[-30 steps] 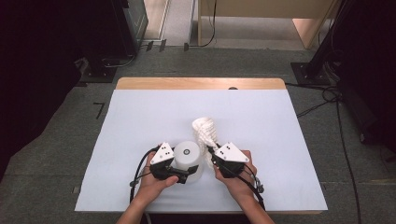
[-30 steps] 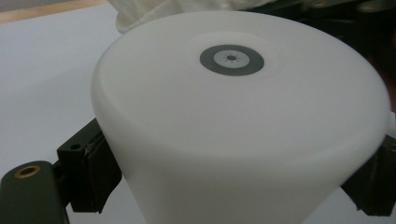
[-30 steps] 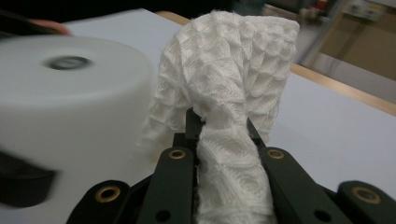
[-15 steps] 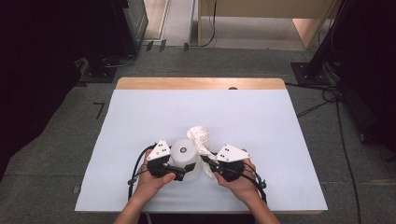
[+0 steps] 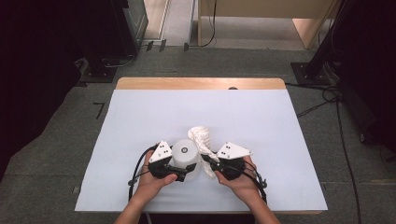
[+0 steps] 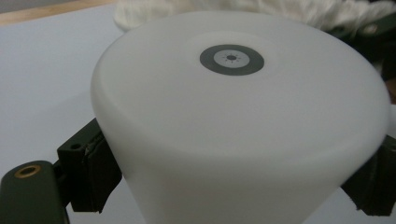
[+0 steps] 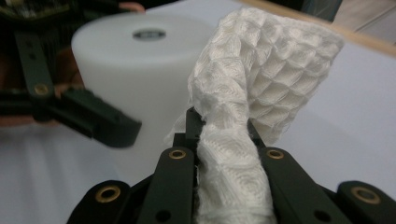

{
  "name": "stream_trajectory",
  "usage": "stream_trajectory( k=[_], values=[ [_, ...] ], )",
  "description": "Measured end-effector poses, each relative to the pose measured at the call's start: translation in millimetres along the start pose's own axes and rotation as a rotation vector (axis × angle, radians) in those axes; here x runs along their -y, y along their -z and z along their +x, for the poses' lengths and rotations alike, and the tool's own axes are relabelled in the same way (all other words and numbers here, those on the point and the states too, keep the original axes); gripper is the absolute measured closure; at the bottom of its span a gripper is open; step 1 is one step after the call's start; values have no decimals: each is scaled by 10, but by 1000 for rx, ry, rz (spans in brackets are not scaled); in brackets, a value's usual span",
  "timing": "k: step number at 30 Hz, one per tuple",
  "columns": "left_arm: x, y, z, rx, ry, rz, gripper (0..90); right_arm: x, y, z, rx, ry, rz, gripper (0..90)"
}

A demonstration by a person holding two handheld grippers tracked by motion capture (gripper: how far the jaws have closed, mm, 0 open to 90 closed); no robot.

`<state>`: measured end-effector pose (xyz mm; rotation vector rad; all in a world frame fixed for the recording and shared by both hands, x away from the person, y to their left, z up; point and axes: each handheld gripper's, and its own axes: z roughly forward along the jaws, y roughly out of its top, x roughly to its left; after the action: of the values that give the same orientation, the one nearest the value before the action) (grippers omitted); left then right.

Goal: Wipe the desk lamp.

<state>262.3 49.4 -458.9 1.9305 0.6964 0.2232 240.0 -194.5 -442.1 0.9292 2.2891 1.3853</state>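
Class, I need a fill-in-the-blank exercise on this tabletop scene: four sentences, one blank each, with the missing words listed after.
1. The left gripper clamps a white ____ with a grey ring on its top.
2. The right gripper is shut on a white ____.
3. The cloth lies to the ____ of the cylinder in the high view.
4. The table is covered in ____.

Missing words: cylinder; cloth; right; white.

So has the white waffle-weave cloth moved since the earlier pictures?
Yes. The white waffle-weave cloth, pinched in the right gripper, has come nearer the table's near edge, closer beside the white cylinder.
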Motion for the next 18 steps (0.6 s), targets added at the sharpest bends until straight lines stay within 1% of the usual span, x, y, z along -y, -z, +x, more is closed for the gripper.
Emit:
stream_trajectory(
  k=[1,2,3,4,5,6,7,9,11,13,15,16,18],
  values=[
    [-1,3,4,-9,7,-2,86,31,-35,-24,-17,-14,36,814],
    [-1,4,3,-19,6,-3,85,79,-92,-52,-39,-34,91,814],
    [-2,5,0,-32,2,-3,85,107,-132,-67,-50,-43,124,814],
    [-3,6,-2,-42,2,-4,85,142,-181,-80,-67,-52,169,814],
    [-4,9,2,-49,3,-5,85,167,-215,-89,-77,-50,189,813],
    [-3,10,6,-52,8,-10,86,175,-228,-85,-72,-64,190,813],
    [-1,13,12,-50,9,-11,86,168,-231,-87,-71,-72,184,813],
    [6,7,10,-46,0,-10,86,131,-205,-79,-46,-75,150,812],
    [5,-1,-12,-53,-18,-7,86,67,-115,-64,-22,-77,67,812],
    [3,-12,-36,-58,-37,0,86,11,-32,-39,-6,-55,3,812],
    [2,-16,-47,-60,-43,3,86,-47,47,-3,14,-24,-38,813],
    [2,-16,-47,-59,-43,4,86,-66,78,8,16,-19,-52,813],
    [3,-15,-43,-58,-38,2,85,-59,61,-2,3,-21,-32,813]
  ],
)
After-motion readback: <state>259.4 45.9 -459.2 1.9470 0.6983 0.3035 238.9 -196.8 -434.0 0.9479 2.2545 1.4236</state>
